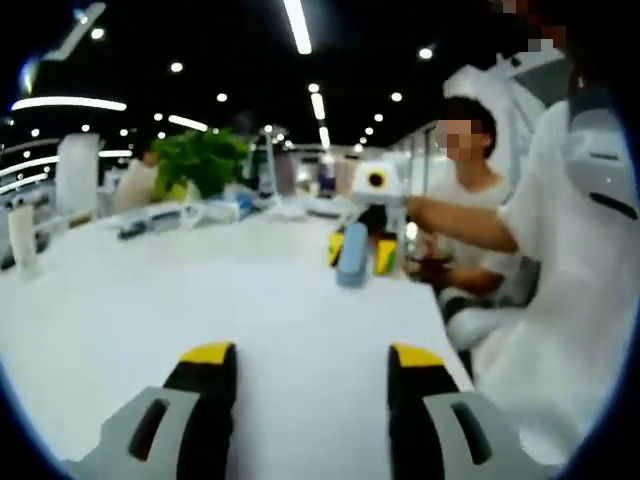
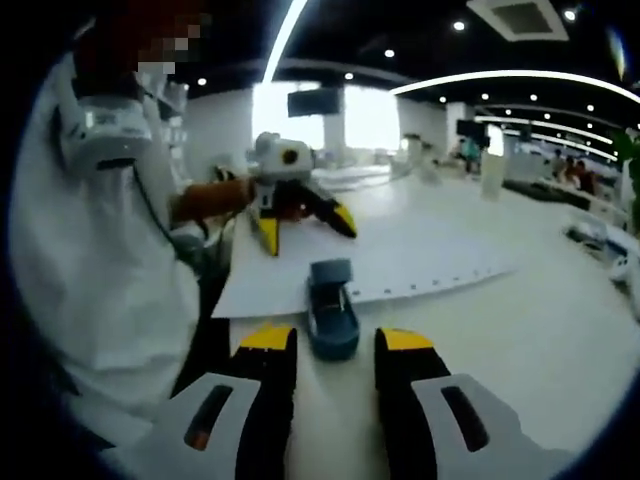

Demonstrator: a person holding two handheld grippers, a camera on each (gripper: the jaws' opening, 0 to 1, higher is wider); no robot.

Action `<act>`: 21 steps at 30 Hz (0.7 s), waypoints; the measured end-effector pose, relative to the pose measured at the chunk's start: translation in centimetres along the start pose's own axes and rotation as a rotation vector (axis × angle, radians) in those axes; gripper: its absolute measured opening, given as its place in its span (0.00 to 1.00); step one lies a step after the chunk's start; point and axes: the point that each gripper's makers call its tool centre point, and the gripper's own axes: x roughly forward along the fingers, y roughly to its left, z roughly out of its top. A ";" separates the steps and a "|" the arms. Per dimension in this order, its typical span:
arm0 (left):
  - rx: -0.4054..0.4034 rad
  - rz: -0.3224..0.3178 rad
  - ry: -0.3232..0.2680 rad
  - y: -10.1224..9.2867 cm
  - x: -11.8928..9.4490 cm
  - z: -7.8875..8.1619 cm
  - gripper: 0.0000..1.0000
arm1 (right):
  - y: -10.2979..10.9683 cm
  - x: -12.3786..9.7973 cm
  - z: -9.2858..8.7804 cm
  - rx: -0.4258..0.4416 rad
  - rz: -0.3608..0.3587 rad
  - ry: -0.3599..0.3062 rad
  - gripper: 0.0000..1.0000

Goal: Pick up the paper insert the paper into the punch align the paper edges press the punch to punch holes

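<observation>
We see our right gripper (image 2: 332, 345) spread just behind the blue punch (image 2: 332, 312) on the paper's (image 2: 400, 262) near edge (holes along it), left gripper (image 1: 310, 362) spread above the white table (image 1: 150, 300).

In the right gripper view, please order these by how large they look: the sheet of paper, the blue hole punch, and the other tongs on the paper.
1. Sheet of paper, clearly the largest.
2 and 3. Blue hole punch and left tongs look alike; the punch is nearer the camera, so I leave them unranked.
</observation>
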 end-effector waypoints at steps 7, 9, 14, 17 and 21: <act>0.002 0.009 -0.002 0.3 -0.1 0.0 0.60 | -0.1 -0.2 0.2 -0.011 0.002 -0.012 0.30; 0.002 0.009 -0.002 0.3 -0.1 0.0 0.60 | 0.0 -0.2 0.3 -0.014 0.004 -0.013 0.30; 0.001 0.012 -0.003 0.3 -0.1 0.0 0.59 | 0.0 -0.1 0.3 -0.012 0.006 -0.011 0.29; 0.000 0.014 -0.004 0.3 -0.1 0.0 0.59 | 0.0 0.0 0.3 -0.021 0.010 -0.007 0.28; -0.001 0.014 -0.004 0.3 -0.1 0.0 0.59 | 0.0 0.2 0.0 -0.047 0.014 0.006 0.26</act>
